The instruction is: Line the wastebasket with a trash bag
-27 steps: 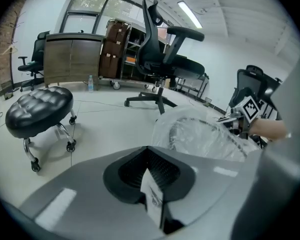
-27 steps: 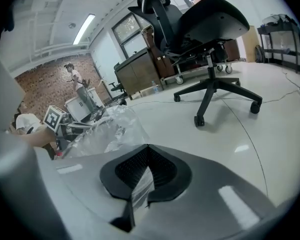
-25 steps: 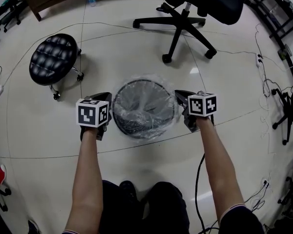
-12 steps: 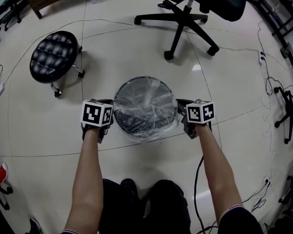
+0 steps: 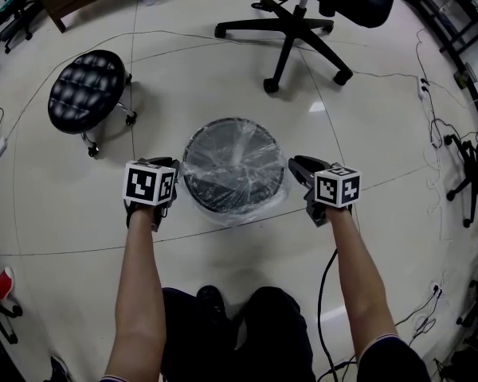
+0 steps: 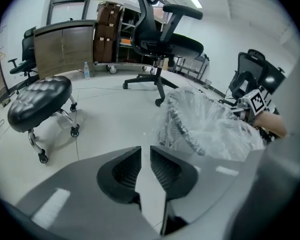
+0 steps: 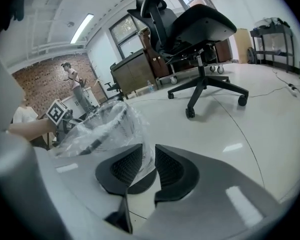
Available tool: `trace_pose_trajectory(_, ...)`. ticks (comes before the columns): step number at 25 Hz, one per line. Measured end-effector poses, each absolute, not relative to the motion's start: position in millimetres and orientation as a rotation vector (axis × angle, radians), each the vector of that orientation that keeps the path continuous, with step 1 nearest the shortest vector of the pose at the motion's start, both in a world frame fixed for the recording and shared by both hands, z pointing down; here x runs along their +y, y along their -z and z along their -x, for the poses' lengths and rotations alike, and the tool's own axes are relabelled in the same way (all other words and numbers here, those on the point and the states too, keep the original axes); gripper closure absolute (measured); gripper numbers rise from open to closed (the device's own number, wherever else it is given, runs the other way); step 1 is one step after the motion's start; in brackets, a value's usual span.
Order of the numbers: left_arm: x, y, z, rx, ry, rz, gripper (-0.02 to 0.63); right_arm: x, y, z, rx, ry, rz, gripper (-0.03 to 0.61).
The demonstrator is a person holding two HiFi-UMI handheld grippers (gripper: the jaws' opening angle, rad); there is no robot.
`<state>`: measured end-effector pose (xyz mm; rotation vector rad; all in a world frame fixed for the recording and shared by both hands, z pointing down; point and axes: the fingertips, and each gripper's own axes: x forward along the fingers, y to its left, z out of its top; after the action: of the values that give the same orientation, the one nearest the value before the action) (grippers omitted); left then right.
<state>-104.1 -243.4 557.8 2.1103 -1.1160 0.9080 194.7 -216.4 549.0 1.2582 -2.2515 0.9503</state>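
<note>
Task object: the round black wire-mesh wastebasket [image 5: 215, 200] stands upright on the glossy white floor [image 5: 80, 213]. It is straight ahead of you, between your two grippers.

Liner: the clear plastic trash bag [image 5: 235, 156] covers the wastebasket's mouth. Its film lies slack and creased across the top and spills over the rim and down the outer wall.

Left gripper: your left gripper [image 6: 145, 151] is just beside the basket's left side, tilted downward. Its jaws have just been opening and stand a narrow gap apart, with only bare floor showing between them.

Right gripper: your right gripper [image 7: 149, 149] is just beside the basket's right side, also tilted downward. Its jaws have just been opening and stand a narrow gap apart. The bag's film shows just past the tips, but the pads do not press on it.

Surroundings: a black tufted round stool on castors [image 5: 88, 94] stands well to the left. A black swivel office chair [image 5: 303, 14] stands beyond the basket.
</note>
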Motion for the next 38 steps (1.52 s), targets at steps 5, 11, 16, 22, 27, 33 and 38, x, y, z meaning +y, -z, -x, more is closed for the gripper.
trace_pose_trajectory(5,-239,-544,109,-1.156,-0.926,-2.118,0.557,-195,-520,-193,-2.287,-0.888,-1.258,0.497)
trace_pose_trajectory(11,-238,-511,99,-1.223,-0.847,-2.185,0.558,-151,-476,-154,-2.402,-0.810,-1.164,0.485)
trace_pose_trajectory(16,-229,-487,80,-1.213,-0.834,-2.265,0.558,-118,-467,-127,-2.410,-0.721,-1.085,0.433)
trace_pose_trajectory(22,-219,-481,65,-1.177,-0.850,-2.304,0.558,-111,-485,-113,-2.338,-0.695,-1.114,0.423)
trace_pose_trajectory(27,-217,-486,61,-1.145,-0.845,-2.301,0.558,-106,-497,-107,-2.305,-0.681,-1.082,0.505)
trace_pose_trajectory(33,-219,-494,56,-1.129,-0.889,-2.299,0.558,-94,-522,-101,-2.261,-0.659,-0.984,0.574)
trace_pose_trajectory(38,-217,-499,55,-1.118,-0.914,-2.296,0.558,-87,-572,-91,-2.196,-0.709,-0.898,0.574)
